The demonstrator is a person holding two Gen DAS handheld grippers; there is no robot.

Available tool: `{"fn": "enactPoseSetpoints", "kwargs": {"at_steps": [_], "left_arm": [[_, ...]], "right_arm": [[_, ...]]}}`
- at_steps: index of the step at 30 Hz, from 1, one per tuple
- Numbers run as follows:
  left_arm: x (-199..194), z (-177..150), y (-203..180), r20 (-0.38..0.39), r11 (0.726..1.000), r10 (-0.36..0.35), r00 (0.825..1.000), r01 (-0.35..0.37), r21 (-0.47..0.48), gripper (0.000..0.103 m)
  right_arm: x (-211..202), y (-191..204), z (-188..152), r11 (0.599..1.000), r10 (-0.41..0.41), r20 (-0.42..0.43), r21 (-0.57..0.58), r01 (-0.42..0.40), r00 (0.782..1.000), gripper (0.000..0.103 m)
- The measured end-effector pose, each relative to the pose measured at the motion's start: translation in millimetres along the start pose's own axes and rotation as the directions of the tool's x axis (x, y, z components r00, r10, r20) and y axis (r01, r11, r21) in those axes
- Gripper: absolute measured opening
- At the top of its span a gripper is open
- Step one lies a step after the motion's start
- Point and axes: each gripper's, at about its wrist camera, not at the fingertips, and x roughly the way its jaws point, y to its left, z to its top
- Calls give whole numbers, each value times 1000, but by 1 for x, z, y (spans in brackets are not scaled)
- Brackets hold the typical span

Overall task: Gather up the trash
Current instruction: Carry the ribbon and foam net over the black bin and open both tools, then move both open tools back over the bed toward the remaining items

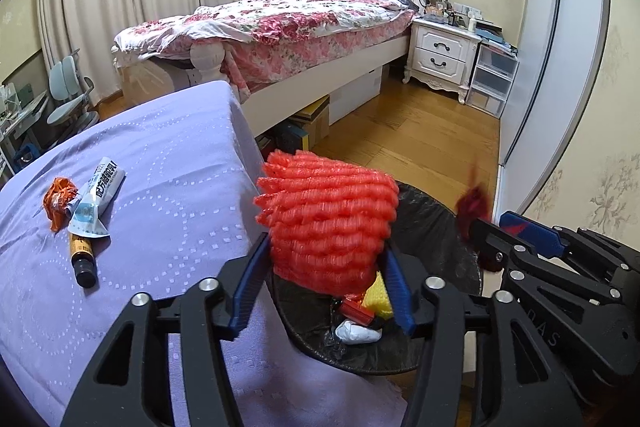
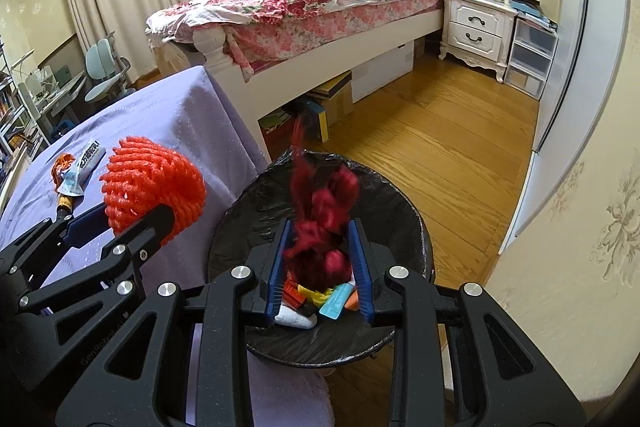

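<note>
Holds a red foam net (image 1: 326,211) in the left tool (image 1: 326,243), jaws about half apart, blue pads against both flanks of the net. Hangs it over the near-left rim of a black-lined bin (image 2: 420,239), just past the edge of the bench (image 1: 160,155) with its lilac cloth. Carries a dark red bundle (image 2: 316,203) between the pads of the right tool (image 2: 320,223), jaws set narrow, directly above the bin's mouth. Too blurred there to tell whether the pads press on the bundle or merely flank it. Points both tools downward, side by side, right one nearer the wall. Already in the bin: a white wad (image 1: 358,333), a yellow scrap (image 1: 380,297), a light blue piece (image 2: 336,303), other small bits too tangled to name. Still lying on the bench, well apart from both tools: a crumpled orange wrapper (image 1: 58,201), touching a white printed sachet (image 1: 100,195), and under the sachet's lower end a small brown bottle (image 1: 84,259) on its side, dark cap toward the camera. Behind all this, a bed (image 1: 304,23) with a floral quilt.
</note>
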Motion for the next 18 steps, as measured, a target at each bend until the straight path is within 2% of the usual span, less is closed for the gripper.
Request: {"fn": "enactPoseSetpoints", "kwargs": {"at_steps": [1, 2, 4, 12, 18], "left_arm": [[-1, 0, 1, 2, 1000, 0, 1000, 0, -3, 64], [-2, -1, 2, 7, 1000, 0, 1000, 0, -8, 69], [-5, -1, 5, 14, 1000, 2, 1000, -2, -17, 73], [-10, -3, 19, 2, 997, 50, 999, -50, -51, 74], [-18, -5, 40, 2, 990, 115, 993, -114, -87, 74]], "right_arm": [[0, -1, 0, 1000, -3, 1, 4, 3, 1000, 39], [0, -2, 0, 1000, -8, 3, 10, 8, 1000, 41], [0, -4, 1, 1000, -12, 3, 16, 12, 1000, 43], [-2, -10, 3, 999, -35, 10, 34, 34, 999, 45], [-3, -5, 3, 999, -31, 15, 28, 31, 999, 53]]}}
